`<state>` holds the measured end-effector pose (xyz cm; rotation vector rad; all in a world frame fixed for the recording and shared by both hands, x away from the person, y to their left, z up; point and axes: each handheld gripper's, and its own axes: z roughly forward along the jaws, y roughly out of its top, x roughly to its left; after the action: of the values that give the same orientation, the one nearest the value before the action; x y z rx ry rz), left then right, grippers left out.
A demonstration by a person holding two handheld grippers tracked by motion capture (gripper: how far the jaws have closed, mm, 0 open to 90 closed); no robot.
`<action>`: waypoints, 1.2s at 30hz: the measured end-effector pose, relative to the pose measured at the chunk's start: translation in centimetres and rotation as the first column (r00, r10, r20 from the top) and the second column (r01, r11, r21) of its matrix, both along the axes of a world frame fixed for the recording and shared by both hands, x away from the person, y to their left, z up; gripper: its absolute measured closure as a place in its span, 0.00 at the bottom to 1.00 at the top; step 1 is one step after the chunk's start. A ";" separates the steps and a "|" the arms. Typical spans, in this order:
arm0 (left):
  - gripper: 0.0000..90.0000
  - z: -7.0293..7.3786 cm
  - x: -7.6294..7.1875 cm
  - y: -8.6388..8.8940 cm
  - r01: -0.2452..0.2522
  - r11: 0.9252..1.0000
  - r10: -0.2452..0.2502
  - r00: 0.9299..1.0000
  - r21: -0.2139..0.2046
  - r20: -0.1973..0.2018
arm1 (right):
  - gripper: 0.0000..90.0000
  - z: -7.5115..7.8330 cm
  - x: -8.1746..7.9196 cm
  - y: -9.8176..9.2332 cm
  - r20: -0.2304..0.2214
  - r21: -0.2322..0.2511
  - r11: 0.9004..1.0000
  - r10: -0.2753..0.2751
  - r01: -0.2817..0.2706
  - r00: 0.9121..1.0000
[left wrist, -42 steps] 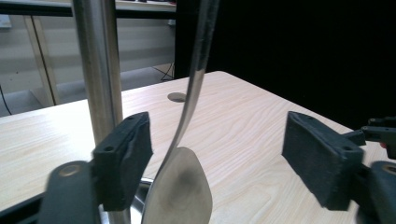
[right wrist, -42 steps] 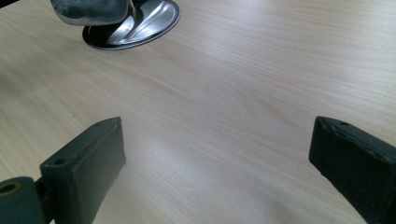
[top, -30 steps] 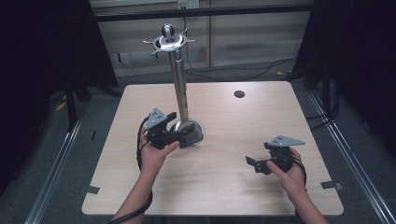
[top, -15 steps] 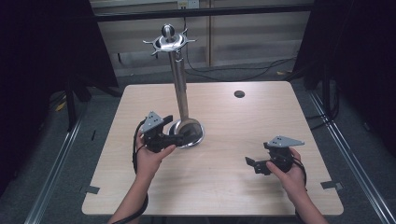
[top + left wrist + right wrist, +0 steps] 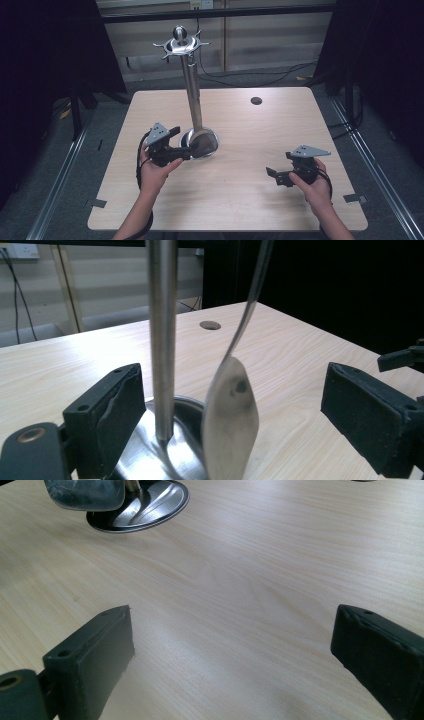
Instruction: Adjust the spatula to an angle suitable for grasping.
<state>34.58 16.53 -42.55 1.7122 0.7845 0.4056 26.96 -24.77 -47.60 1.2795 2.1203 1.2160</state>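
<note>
We see one wooden table (image 5: 235,200), pale and square-cornered, with a single dark round hole (image 5: 256,100) near its far edge. On it stands one metal stand (image 5: 191,95): one upright pole rising from one round, shiny base (image 5: 206,145), and topped by a ring of short hooks with a ball above it. One spoon (image 5: 232,410) hangs beside the pole, handle up and bowl down, the bowl just over the base; whether it touches the base we cannot tell.

We count two hand-held grippers, one in each of the person's two hands. The left gripper (image 5: 172,145) sits at the left of the base, pointing toward it. In its own view the two black jaws stand wide apart, with the pole and the spoon's bowl both between them, and neither pad (image 5: 107,417) touches either piece of metal, so it grips nothing. The right gripper (image 5: 277,176) is well apart from the stand, toward the near right of the table, pointing left. Its two jaws are also spread wide over bare wood, with nothing between them; the base and the spoon's bowl show far off at the top left of its view.
</note>
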 end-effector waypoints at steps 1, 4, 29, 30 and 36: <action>0.11 0.0 0.0 0.0 0.000 1.000 0.000 1.000 0.000 0.000 | 0.04 0.0 0.0 0.0 0.000 0.000 1.000 0.000 0.000 1.000; 0.11 -0.4 -0.1 0.7 -0.012 1.000 0.012 1.000 0.007 -0.008 | 0.04 0.1 0.0 -0.2 0.001 0.007 1.000 -0.007 0.007 1.000; 0.09 -2.9 -0.8 3.6 -0.018 0.999 0.020 0.999 0.035 -0.038 | 0.04 0.0 0.0 -1.3 -0.002 0.000 1.000 -0.029 0.029 1.000; 0.09 -3.0 -0.8 3.7 -0.022 0.999 0.024 0.999 0.035 -0.038 | 0.04 -0.1 0.0 -1.4 -0.005 -0.006 1.000 -0.026 0.026 1.000; 0.07 -3.5 -0.7 4.2 -0.013 0.998 0.016 0.999 0.064 -0.045 | 0.04 0.0 -0.1 -1.5 -0.008 -0.009 1.000 -0.026 0.026 1.000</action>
<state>33.86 20.73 -46.07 1.7816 0.8250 0.4062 26.90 -26.26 -47.64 1.3064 2.1064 1.1910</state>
